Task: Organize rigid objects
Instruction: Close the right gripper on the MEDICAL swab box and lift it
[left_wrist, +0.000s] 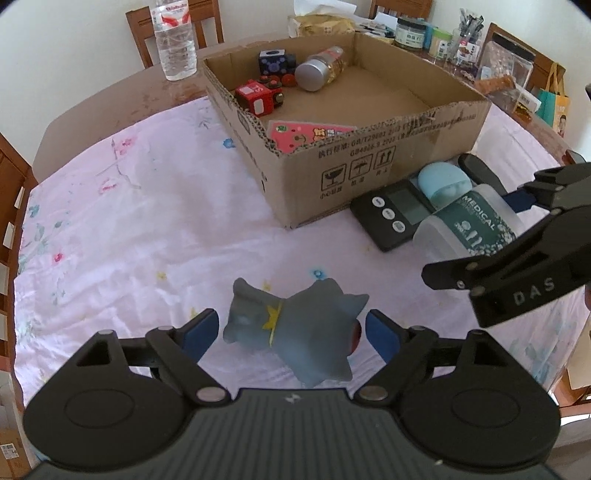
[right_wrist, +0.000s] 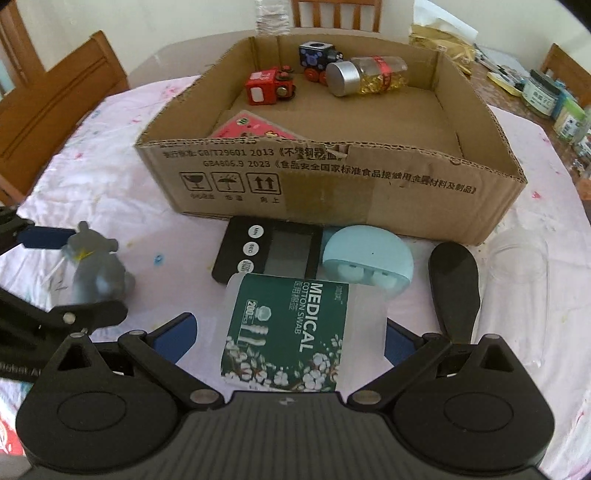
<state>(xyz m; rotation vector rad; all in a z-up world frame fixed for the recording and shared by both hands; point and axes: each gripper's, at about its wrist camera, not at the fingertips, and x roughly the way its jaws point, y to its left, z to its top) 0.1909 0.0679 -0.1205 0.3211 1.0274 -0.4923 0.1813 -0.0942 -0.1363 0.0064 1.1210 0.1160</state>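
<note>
You have part of the work done: in the cardboard box (right_wrist: 332, 192) there already lie a red toy train car (right_wrist: 267, 88), a dark blue toy car (right_wrist: 316, 55), a bottle of yellow capsules (right_wrist: 367, 75) and a pink card (right_wrist: 255, 129). On the cloth outside remain the grey animal figure (left_wrist: 295, 332), the cotton swab box (right_wrist: 288, 332), the black timer (right_wrist: 273, 251), the light blue case (right_wrist: 365, 258), a black spoon-like piece (right_wrist: 456, 291) and a clear glass (right_wrist: 521, 266), so I judge about half is left. Your left gripper (left_wrist: 291, 334) stands around the figure with its jaws apart, the pads near both sides but not pressing. The figure lies on its side at the near edge, its long axis going left to right across the jaws. Your right gripper (right_wrist: 288, 336) has its jaws apart on both sides of the swab box, which lies just near the timer, its long axis pointing away toward the cardboard box.
</note>
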